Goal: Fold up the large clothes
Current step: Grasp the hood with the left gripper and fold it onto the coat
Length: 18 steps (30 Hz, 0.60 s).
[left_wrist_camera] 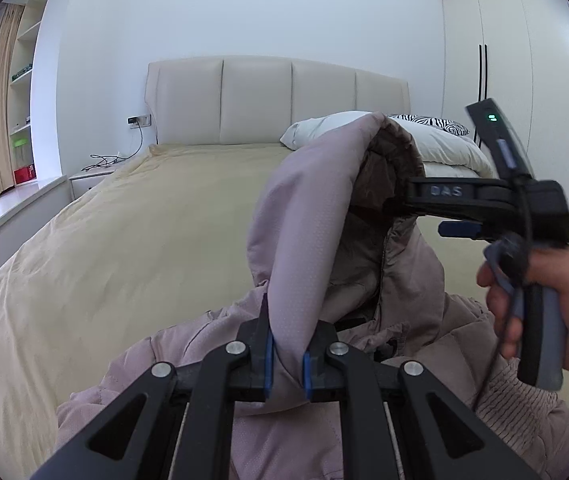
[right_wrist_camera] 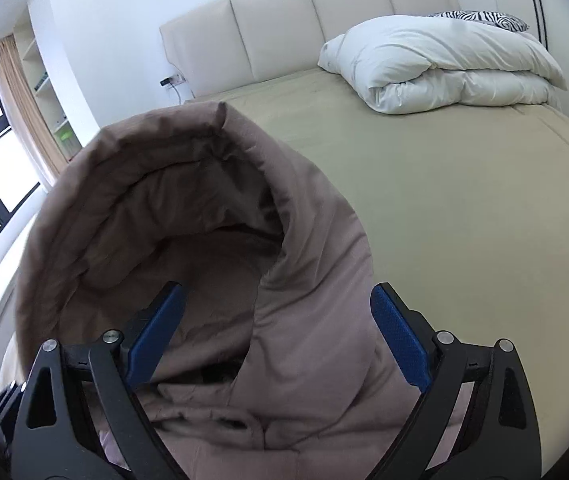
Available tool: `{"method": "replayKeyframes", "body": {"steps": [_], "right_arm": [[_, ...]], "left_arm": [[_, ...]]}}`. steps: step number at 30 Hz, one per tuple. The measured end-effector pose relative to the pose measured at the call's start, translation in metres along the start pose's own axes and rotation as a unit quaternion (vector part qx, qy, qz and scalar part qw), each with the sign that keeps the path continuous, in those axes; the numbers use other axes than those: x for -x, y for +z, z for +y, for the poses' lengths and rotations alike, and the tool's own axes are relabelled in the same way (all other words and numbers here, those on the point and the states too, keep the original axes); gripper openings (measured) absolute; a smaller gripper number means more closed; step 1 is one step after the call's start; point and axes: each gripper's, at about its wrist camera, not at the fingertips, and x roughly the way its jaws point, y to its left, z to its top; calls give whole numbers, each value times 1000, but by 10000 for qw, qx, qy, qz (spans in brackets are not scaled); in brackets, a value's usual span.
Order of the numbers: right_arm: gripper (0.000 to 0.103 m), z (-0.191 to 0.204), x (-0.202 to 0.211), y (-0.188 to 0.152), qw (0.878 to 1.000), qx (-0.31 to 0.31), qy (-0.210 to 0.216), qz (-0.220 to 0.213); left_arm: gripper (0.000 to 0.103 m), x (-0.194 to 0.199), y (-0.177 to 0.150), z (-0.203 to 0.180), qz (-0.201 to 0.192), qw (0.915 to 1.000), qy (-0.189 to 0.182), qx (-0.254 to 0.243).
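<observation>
A large mauve padded jacket (left_wrist_camera: 188,356) lies at the near end of the beige bed (left_wrist_camera: 144,216). Its hood (left_wrist_camera: 304,216) is lifted upright. My left gripper (left_wrist_camera: 286,360) is shut on the hood's outer fabric near its base. My right gripper (right_wrist_camera: 276,320) is open, its blue-padded fingers (right_wrist_camera: 398,336) astride the hood's front edge (right_wrist_camera: 304,280); one finger sits inside the hood opening. In the left wrist view the right gripper (left_wrist_camera: 408,196) reaches into the hood from the right, held by a hand (left_wrist_camera: 564,304).
A folded white duvet (right_wrist_camera: 444,64) and a zebra-print pillow (right_wrist_camera: 484,18) lie at the bed's far right by the padded headboard (left_wrist_camera: 268,100). A nightstand with cables (left_wrist_camera: 100,168), shelves and a window stand at left. A wardrobe (left_wrist_camera: 524,80) stands at right.
</observation>
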Motion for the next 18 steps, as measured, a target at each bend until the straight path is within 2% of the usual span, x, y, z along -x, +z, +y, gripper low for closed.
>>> {"method": "replayKeyframes", "body": {"steps": [4,5,6,8,9,13,18], "right_arm": [[94,-10,-51,16,9966,-393,-388,610],[89,-14,-60,17,9953,-513,-426,708],[81,-18,-67,20,9944,-642,-421,733],[44,-27,-74,22,9927,-878,-287,781],[35,-31,-73,23,9922,-945,-211,785],[16,-39,-45,25,9965,-733,-279,283],[13,-43,17,5,9978,-380,-375,-389]], "left_arm": [[12,1,-2,-2,-55,10000,10,-74],[12,2,-2,-4,-82,9999,15,-104],[12,1,-2,-6,-96,9999,15,-141],[11,2,-3,-9,-118,9998,-28,-156],[11,3,-5,-8,-123,9998,-45,-126],[11,7,-8,1,-32,9998,-137,153],[11,15,-9,23,108,9973,-231,683]]}}
